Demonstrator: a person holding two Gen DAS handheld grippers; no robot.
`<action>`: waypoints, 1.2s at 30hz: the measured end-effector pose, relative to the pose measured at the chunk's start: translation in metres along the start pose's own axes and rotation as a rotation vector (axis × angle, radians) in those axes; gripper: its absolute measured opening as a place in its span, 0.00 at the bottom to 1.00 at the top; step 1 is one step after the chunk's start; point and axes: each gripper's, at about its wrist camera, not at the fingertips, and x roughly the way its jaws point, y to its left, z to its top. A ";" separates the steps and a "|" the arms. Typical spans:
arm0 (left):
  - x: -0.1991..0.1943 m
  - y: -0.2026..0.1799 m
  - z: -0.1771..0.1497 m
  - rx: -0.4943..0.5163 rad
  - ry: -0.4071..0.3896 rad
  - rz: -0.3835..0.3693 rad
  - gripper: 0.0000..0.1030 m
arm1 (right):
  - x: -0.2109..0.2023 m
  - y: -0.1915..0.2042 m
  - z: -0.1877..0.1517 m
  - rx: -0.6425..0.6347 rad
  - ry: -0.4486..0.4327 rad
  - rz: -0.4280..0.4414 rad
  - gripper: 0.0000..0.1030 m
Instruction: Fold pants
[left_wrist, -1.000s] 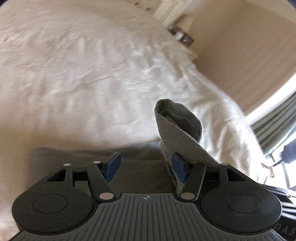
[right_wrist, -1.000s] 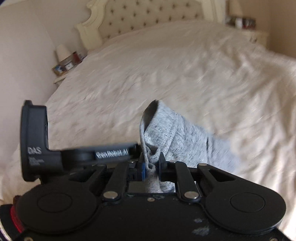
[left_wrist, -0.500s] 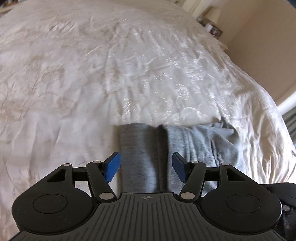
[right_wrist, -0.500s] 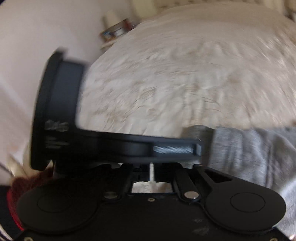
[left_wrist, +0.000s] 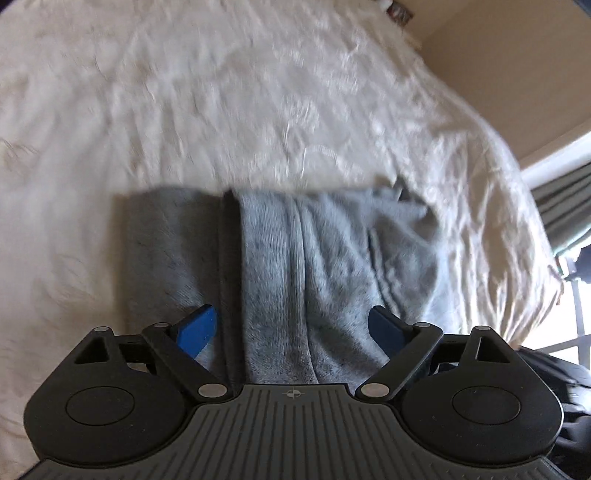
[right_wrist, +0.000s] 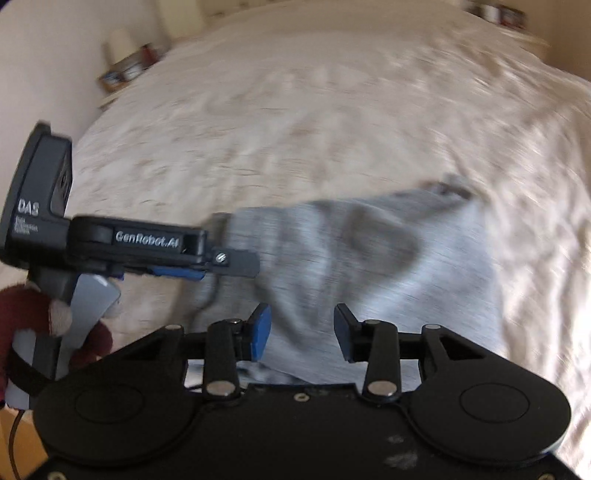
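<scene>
The grey pants (left_wrist: 295, 258) lie folded in a compact stack on the white bed cover, with a darker lower layer showing at the left. My left gripper (left_wrist: 291, 332) is open above the near edge of the pants, holding nothing. In the right wrist view the pants (right_wrist: 388, 266) lie flat ahead. My right gripper (right_wrist: 301, 336) is open over their near edge and empty. The left gripper's body (right_wrist: 140, 243) shows side-on at the left of that view, held by a hand in a dark red sleeve.
The white bed cover (left_wrist: 221, 110) spreads far beyond the pants. A bedside table with small items (right_wrist: 125, 70) stands at the back left. The beige wall (left_wrist: 517, 74) and a curtain (left_wrist: 565, 206) lie to the right, past the bed's edge.
Both grippers let go of the pants fold and opened. The lifted fold now lies flat on the stack. Both grippers pulled back and rose above the near edge.
</scene>
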 end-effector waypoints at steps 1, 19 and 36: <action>0.007 0.000 -0.001 -0.003 0.020 -0.004 0.87 | -0.002 -0.004 -0.001 0.019 -0.003 -0.008 0.39; 0.030 -0.012 0.001 -0.193 -0.006 0.066 0.58 | 0.008 -0.041 0.005 0.085 0.014 0.044 0.45; -0.021 -0.002 -0.030 -0.166 -0.122 0.338 0.26 | 0.017 -0.113 0.014 0.116 0.046 0.068 0.45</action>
